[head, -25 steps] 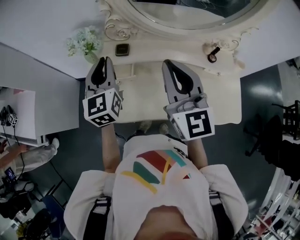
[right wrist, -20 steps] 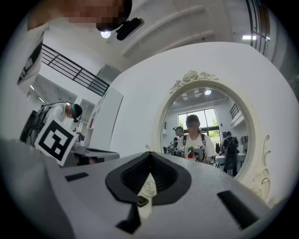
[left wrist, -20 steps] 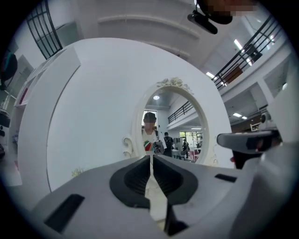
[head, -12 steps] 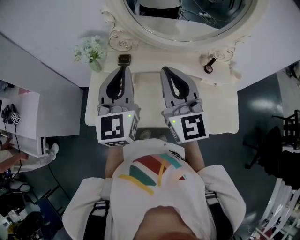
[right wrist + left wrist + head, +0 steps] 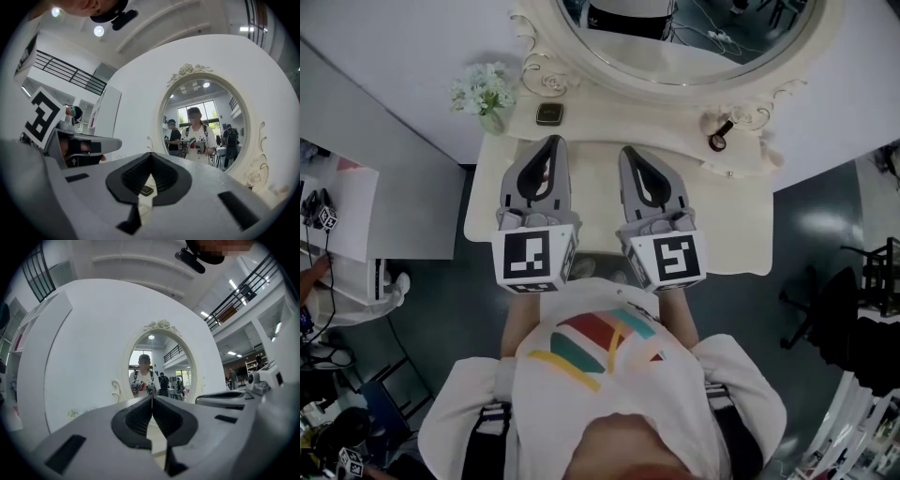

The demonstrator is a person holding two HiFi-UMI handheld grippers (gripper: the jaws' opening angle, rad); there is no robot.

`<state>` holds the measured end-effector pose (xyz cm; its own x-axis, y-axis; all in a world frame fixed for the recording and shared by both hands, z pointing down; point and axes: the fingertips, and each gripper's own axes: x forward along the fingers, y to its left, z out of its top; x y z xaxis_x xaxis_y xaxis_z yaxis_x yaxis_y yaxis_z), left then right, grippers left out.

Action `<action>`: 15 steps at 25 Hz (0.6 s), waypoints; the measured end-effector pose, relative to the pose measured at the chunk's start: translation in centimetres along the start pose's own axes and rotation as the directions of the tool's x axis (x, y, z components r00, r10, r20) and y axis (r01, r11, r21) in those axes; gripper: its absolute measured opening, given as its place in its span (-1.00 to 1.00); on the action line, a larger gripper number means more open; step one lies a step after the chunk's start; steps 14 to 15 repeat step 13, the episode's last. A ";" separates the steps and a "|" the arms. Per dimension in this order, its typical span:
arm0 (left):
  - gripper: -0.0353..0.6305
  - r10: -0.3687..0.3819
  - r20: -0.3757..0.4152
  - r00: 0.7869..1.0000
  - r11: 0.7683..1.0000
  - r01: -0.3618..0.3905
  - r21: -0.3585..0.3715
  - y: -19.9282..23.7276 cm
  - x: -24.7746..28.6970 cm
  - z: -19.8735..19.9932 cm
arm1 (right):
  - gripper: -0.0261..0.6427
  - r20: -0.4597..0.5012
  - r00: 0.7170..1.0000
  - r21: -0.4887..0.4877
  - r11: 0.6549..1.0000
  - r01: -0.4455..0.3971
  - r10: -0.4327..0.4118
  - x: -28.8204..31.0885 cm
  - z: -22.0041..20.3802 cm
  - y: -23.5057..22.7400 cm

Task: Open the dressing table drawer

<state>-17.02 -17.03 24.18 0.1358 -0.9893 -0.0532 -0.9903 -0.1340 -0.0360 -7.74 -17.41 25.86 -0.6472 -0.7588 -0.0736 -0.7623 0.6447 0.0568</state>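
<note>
The cream dressing table point(image 5: 731, 216) stands against the wall under its oval mirror point(image 5: 694, 37). Its drawer front is hidden below the table top and behind my grippers and body. My left gripper point(image 5: 551, 141) and right gripper point(image 5: 628, 152) hover side by side over the middle of the table top and point at the mirror. Both are shut with nothing between the jaws. In the left gripper view the closed tips point(image 5: 151, 397) line up with the mirror point(image 5: 159, 366). The right gripper view shows its closed tips point(image 5: 151, 153) left of the mirror point(image 5: 206, 126).
A small vase of flowers point(image 5: 487, 94) and a dark square box point(image 5: 548, 114) sit at the table's back left. A black round item point(image 5: 719, 134) lies at the back right. A white cabinet point(image 5: 384, 187) stands left of the table, and dark floor lies to the right.
My left gripper has swung in from the table's left edge and now sits close beside the right one. The right gripper has barely moved.
</note>
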 end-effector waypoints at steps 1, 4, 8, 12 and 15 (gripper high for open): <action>-0.87 0.003 -0.004 1.000 1.000 -0.002 0.003 0.0 -0.1 -0.1 | -0.92 -0.004 1.000 0.009 1.000 0.002 -0.002 -0.1 -0.3 -0.1; -0.87 0.016 -0.008 1.000 1.000 -0.016 0.010 0.3 -0.2 -0.3 | -0.92 -0.013 1.000 0.032 0.999 0.008 -0.008 -0.2 -1.1 -0.3; -0.87 0.024 -0.029 0.999 1.000 -0.024 0.006 0.5 -0.4 -1.0 | -0.92 -0.035 0.999 0.041 0.999 0.010 -0.008 -0.4 -1.9 -0.4; -0.87 0.029 -0.037 0.999 0.999 -0.028 0.020 0.8 -0.7 -1.8 | -0.92 -0.062 0.998 0.059 0.998 0.015 -0.011 -0.6 -2.7 -0.3; -0.87 0.029 -0.041 0.999 0.999 -0.028 0.023 0.8 -0.8 -2.0 | -0.92 -0.068 0.998 0.063 0.998 0.015 -0.011 -0.6 -2.9 -0.3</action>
